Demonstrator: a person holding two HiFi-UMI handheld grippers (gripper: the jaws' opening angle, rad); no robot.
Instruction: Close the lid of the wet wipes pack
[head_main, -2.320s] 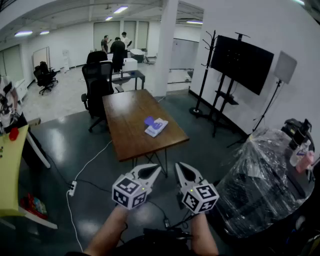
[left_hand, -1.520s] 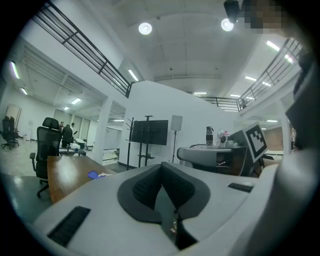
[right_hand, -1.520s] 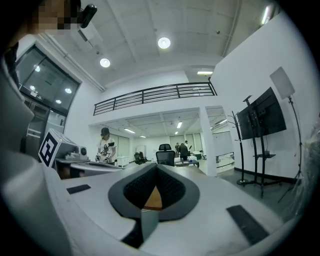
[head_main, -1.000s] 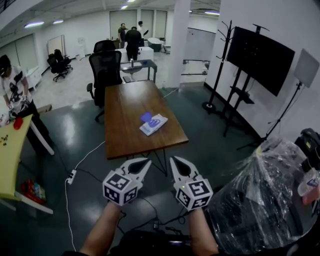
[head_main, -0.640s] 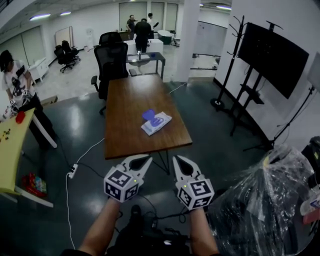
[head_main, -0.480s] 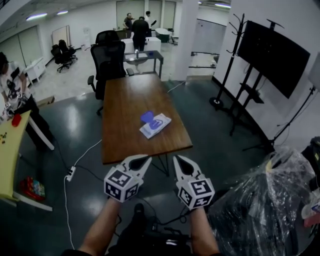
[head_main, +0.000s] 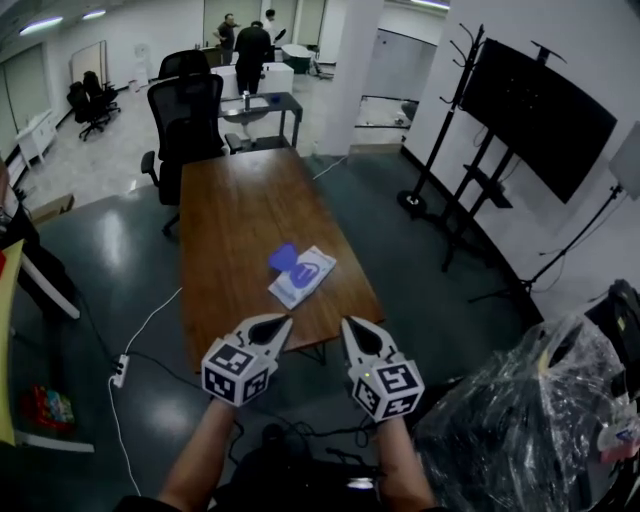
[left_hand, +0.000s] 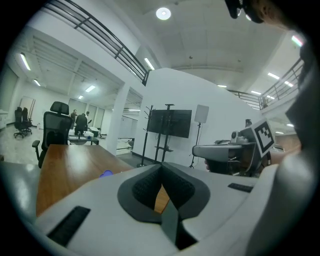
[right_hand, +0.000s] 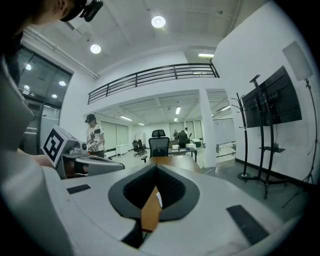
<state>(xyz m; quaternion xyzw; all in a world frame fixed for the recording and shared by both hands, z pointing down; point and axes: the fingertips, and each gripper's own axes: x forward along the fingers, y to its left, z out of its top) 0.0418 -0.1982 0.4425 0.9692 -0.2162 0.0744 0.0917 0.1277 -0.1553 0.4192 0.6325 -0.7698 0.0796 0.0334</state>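
The white wet wipes pack (head_main: 302, 276) lies on the near half of the brown wooden table (head_main: 235, 200), with its purple lid (head_main: 283, 256) flipped open to its far left. Both grippers are held side by side just short of the table's near edge, pointing at the pack. My left gripper (head_main: 280, 322) is shut with nothing in it, its jaws meeting at a point (left_hand: 161, 167). My right gripper (head_main: 350, 324) also looks shut and empty (right_hand: 155, 168). The purple lid (left_hand: 105, 174) shows small over the left jaw.
A black office chair (head_main: 185, 115) stands at the table's far end. A TV on a stand (head_main: 535, 115) and a coat rack (head_main: 450, 70) line the right wall. A plastic-wrapped bulk (head_main: 520, 420) sits close at the right. A cable and power strip (head_main: 120, 370) lie on the floor at left.
Both grippers and the view have advanced toward the table, whose near edge now sits just ahead of the fingertips. The pack appears larger and closer. Both jaws stayed shut.
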